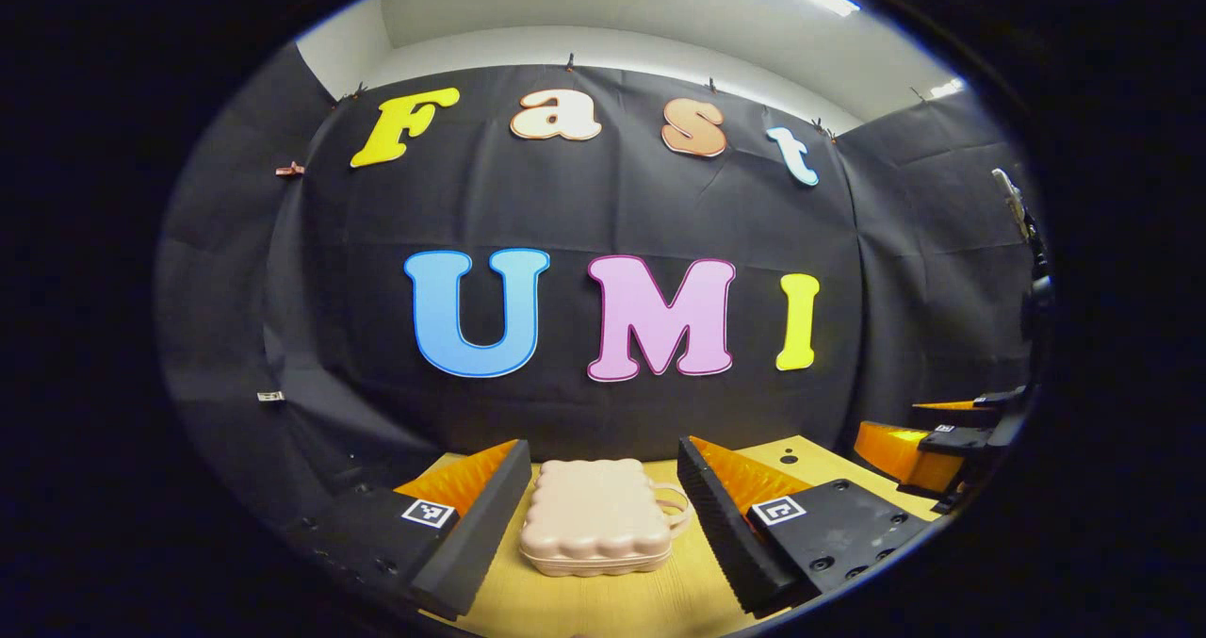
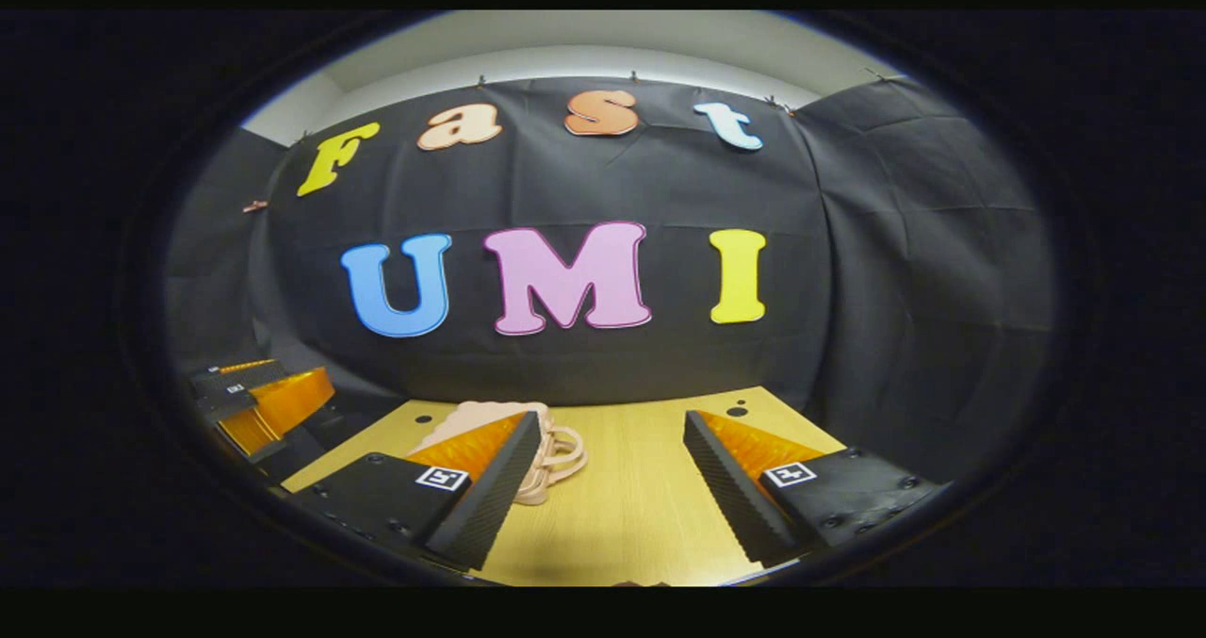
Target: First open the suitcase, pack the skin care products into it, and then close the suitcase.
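Start of task: the closed suitcase (image 1: pixel 595 517) lies on the table (image 1: pixel 603 600), between the spread jaws of the left gripper (image 1: pixel 601 511); right gripper (image 2: pixel 612 487), jaws spread, hangs beside it. Opening, packing, closing remain.

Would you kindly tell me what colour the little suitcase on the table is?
The suitcase is a pale pinkish beige, handle included; the left gripper view shows it best.
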